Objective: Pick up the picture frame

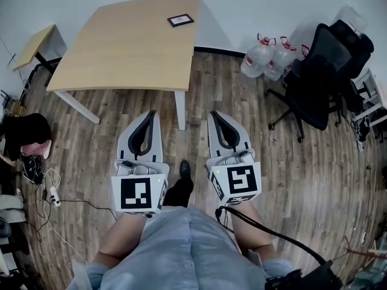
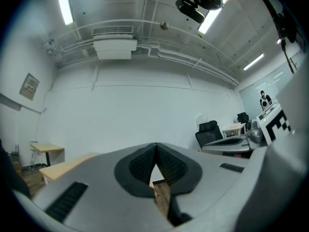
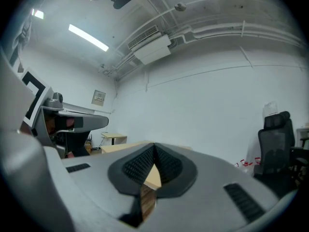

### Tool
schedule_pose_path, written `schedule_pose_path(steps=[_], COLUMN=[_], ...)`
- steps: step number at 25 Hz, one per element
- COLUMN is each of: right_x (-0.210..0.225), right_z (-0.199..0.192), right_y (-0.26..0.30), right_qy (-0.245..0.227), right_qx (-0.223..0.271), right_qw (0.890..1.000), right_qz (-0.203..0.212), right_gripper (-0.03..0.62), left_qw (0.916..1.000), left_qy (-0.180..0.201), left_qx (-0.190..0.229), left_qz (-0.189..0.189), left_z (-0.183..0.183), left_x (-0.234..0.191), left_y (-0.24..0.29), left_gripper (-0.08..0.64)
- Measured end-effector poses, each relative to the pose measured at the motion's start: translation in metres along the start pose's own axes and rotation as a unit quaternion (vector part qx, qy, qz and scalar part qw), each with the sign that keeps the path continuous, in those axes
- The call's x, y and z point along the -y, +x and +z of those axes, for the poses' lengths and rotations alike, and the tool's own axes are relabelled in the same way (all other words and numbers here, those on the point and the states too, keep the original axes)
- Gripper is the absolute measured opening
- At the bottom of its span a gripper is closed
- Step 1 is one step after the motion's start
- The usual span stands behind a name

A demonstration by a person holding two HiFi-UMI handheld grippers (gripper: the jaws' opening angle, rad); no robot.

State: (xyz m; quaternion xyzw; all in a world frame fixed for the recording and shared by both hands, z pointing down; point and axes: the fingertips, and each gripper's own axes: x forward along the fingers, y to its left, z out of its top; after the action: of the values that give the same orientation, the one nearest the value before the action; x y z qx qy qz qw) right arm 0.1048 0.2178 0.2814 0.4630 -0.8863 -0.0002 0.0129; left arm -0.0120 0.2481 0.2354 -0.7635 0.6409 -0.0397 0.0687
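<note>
the picture frame [image 1: 181, 20] lies flat on the light wooden table [image 1: 121, 47], at the far right part of the top, close to the far edge. it is small and dark-rimmed. nothing touches it, and it is well apart from both grippers.

the left gripper [image 1: 150, 113] and the right gripper [image 1: 214, 114] are held side by side in front of the person, at the near side of the table, both pointing level toward it. in the head view a white table leg [image 1: 179, 109] stands between the two gripper tips. each gripper carries its marker cube at the near end, just above the person's knees.

left gripper: the jaws are closed. the ribbed black pads meet at the tips and grip nothing. a slim gap behind the tips shows only wood floor and a strip of table.

right gripper: the jaws are closed. the pads meet at the tips and grip nothing. the gap behind them shows the pale table edge and floor boards.

surroundings: the floor [image 1: 302, 180] is dark wood plank. a black office chair [image 1: 317, 80] stands at the right, with two large water bottles [image 1: 266, 58] just to its left against the far wall. a smaller side table [image 1: 33, 44] stands at the far left. a dark bag [image 1: 24, 135] and loose cables lie on the floor at the left.
</note>
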Motion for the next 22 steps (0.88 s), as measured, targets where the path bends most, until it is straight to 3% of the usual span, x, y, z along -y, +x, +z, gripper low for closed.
schedule_pose_path(steps=[9, 22], right_x=[0.057, 0.099], right_z=[0.018, 0.029], right_y=[0.128, 0.22], right_qy=[0.003, -0.016], right_qx=[0.008, 0.019], right_qw=[1.0, 1.0], right_qz=[0.001, 0.002], right_gripper=[0.002, 0.002], left_qw=[1.0, 0.9999], left_qy=[0.003, 0.002], left_qx=[0.003, 0.011], left_qz=[-0.008, -0.003], left_z=[0.003, -0.011], left_x=[-0.046, -0.077], left_y=[0.134, 0.211], left_gripper=[0.0, 0.0])
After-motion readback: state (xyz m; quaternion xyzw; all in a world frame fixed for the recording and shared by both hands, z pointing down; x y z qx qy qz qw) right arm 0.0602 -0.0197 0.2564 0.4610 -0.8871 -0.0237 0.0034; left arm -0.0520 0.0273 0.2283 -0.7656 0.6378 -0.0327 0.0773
